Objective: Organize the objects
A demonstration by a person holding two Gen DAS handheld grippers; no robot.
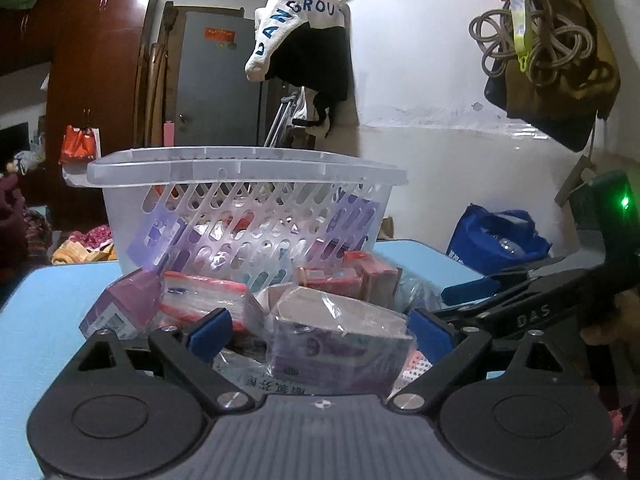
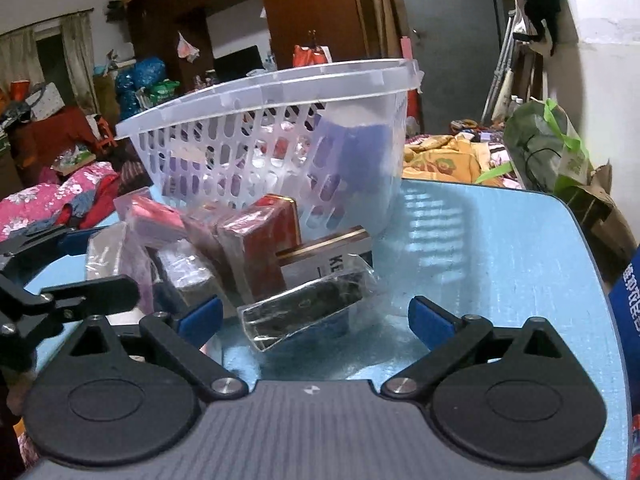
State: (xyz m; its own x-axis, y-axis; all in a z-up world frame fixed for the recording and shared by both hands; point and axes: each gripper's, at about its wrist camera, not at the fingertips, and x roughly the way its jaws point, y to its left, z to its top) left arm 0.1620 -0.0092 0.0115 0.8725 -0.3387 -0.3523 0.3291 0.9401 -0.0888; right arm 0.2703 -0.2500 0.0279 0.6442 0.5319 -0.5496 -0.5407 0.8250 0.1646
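a clear slotted basket (image 1: 248, 200) stands upright on a light blue table (image 1: 36, 320), with purple and red packs showing through its slots. in front of it, on the table, lies a heap of wrapped boxes (image 1: 280, 300) that touch and lean on each other.

the left gripper (image 1: 320, 330) hangs low just in front of the heap, jaws wide apart and holding nothing. a purple box (image 1: 340, 340) in clear wrap lies between its blue pads (image 1: 210, 330), tilted, with no pad seen pressing on it. to its left is a red and white pack (image 1: 200, 300), then a pink box (image 1: 124, 304) with a barcode at the edge of the heap. a red box (image 1: 372, 272) sits nearer the basket.

the right gripper (image 2: 316, 320) is also spread open and holds nothing. a black bar (image 2: 304, 308) in a clear case lies tilted between its pads (image 2: 430, 322), nearer the left one; whether they touch cannot be told. behind it a red box (image 2: 260, 240) stands upright, and a black and white box (image 2: 332, 252) with a gold edge lies just by the basket wall (image 2: 360, 168). the right side of the table (image 2: 500, 260) is bare.

each gripper shows at the edge of the other's view, the two close side by side. a blue bag (image 1: 500, 240) sits beyond the table.
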